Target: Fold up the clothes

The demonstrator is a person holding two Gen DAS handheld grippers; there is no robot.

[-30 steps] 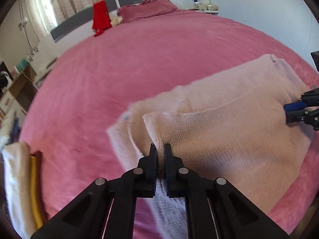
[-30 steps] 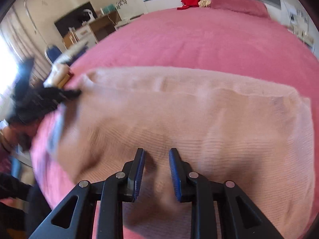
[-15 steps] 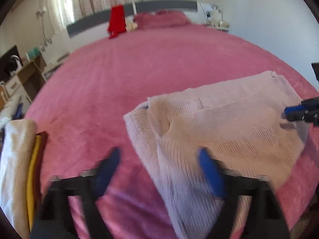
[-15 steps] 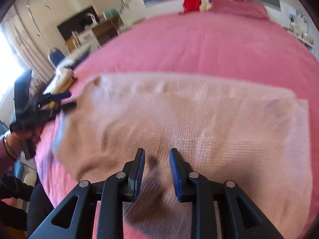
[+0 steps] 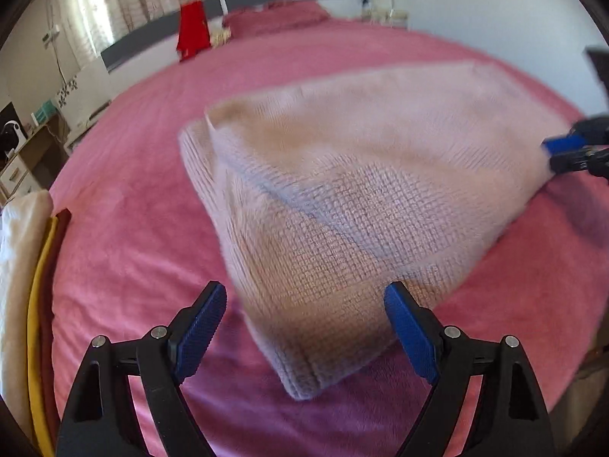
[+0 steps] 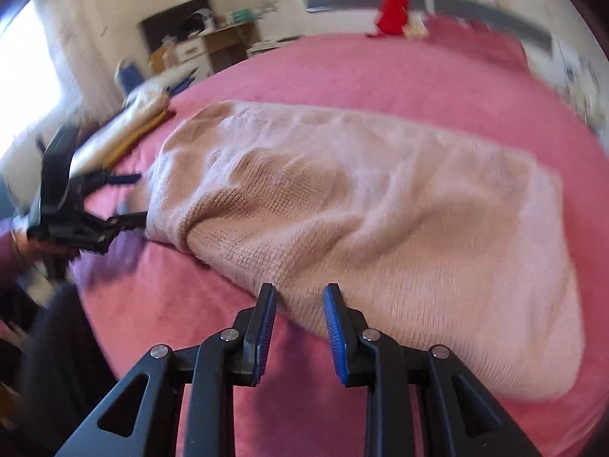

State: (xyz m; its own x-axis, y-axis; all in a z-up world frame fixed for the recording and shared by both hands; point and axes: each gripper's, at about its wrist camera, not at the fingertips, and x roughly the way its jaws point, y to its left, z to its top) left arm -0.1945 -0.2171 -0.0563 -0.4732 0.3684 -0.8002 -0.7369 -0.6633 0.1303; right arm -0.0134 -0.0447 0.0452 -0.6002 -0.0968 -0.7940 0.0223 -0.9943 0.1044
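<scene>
A pale pink knitted sweater lies folded on the pink bedspread; it also shows in the right wrist view. My left gripper is open wide and empty, its jaws either side of the sweater's near corner, not touching it. My right gripper is open with a narrow gap, just off the sweater's near edge, holding nothing. The right gripper shows at the sweater's right edge in the left wrist view. The left gripper shows at the sweater's left end in the right wrist view.
A stack of folded white, yellow and dark red clothes lies at the bed's left edge. A red garment hangs at the headboard beside a pink pillow. A desk and drawers stand beyond the bed.
My left gripper has let go of the sweater's corner, opened wide and pulled back. My right gripper has drawn back off the sweater to its near edge. The sweater now lies bunched and folded.
</scene>
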